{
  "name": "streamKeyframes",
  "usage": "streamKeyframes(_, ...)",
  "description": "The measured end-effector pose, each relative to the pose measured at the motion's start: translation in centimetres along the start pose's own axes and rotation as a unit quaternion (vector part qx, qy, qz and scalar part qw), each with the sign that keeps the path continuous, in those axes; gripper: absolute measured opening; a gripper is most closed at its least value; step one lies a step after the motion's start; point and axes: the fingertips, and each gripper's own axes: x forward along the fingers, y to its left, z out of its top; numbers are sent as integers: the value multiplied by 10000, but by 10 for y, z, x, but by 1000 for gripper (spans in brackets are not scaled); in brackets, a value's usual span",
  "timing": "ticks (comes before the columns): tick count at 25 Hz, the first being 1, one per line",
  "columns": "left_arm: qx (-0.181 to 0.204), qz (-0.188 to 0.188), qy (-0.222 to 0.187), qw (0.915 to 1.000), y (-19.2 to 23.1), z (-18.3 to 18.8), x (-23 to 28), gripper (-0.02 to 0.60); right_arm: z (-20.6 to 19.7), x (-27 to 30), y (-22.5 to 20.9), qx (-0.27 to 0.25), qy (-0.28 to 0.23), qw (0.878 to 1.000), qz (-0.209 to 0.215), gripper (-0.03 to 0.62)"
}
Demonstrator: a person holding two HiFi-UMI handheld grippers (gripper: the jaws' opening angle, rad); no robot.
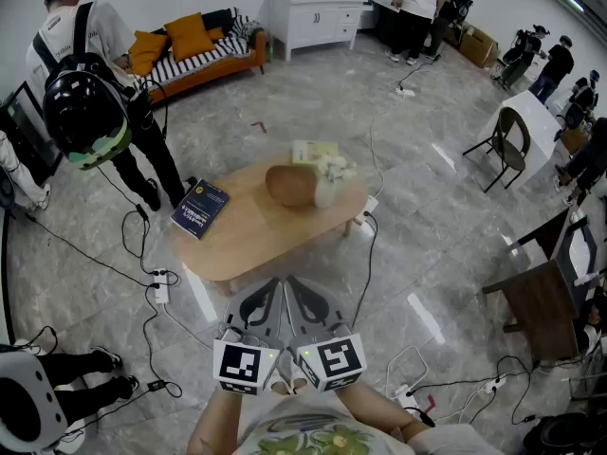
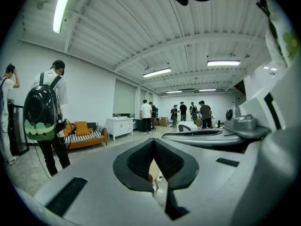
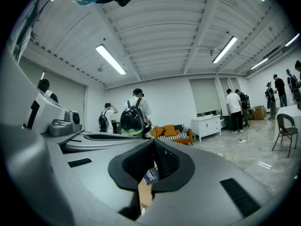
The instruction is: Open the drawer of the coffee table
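The oval wooden coffee table (image 1: 256, 240) stands on the grey floor just ahead of me; no drawer front shows in any view. On it lie a blue book (image 1: 200, 207), a brown rounded object (image 1: 291, 186) and a white vase of flowers (image 1: 330, 178). My left gripper (image 1: 274, 282) and right gripper (image 1: 293, 282) are held side by side near my chest, short of the table's near edge, both shut and empty. In the left gripper view, the left gripper (image 2: 154, 141) shows only a sliver of table wood below its tips. The right gripper (image 3: 154, 141) frames the blue book (image 3: 150, 175).
A person with a black backpack (image 1: 85, 112) stands left of the table. Cables and a power strip (image 1: 159, 287) lie on the floor at the near left. An orange sofa (image 1: 204, 50) and a white cabinet (image 1: 313, 17) are behind; chairs (image 1: 507, 145) stand at the right.
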Motion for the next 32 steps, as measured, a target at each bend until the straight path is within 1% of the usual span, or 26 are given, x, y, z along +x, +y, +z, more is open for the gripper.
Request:
streamKeyframes(3, 17, -80, 71, 9999, 1, -5, 4, 8, -4, 1, -2, 94, -37, 9999, 50, 20)
streamKeyframes(7, 27, -234, 160, 9996, 1, -10, 16, 8, -18, -1, -25, 486, -7, 9988, 7, 20)
streamKeyframes(11, -15, -85, 248, 9997, 15, -17, 26, 8, -32, -6, -50, 551, 122, 9984, -78, 21)
streamKeyframes(16, -55, 75, 323, 9994, 19, -30, 38, 8, -47, -14, -79, 632, 186, 9976, -206, 21)
streamKeyframes(21, -112, -204, 669, 9975, 5, -60, 53, 8, -69, -21, -96, 760, 452, 9952, -410, 21)
streamKeyframes(25, -178, -462, 784, 9957, 1, -74, 71, 8, -82, -13, -108, 856, 641, 9929, -527, 21)
streamKeyframes(29, -237, -614, 958, 9932, 12, -90, 85, 8, -92, 2, -116, 900, 820, 9908, -593, 21)
streamKeyframes(32, -196, -710, 1023, 9920, 26, -92, 95, 8, -99, 18, -120, 933, 950, 9893, -599, 21)
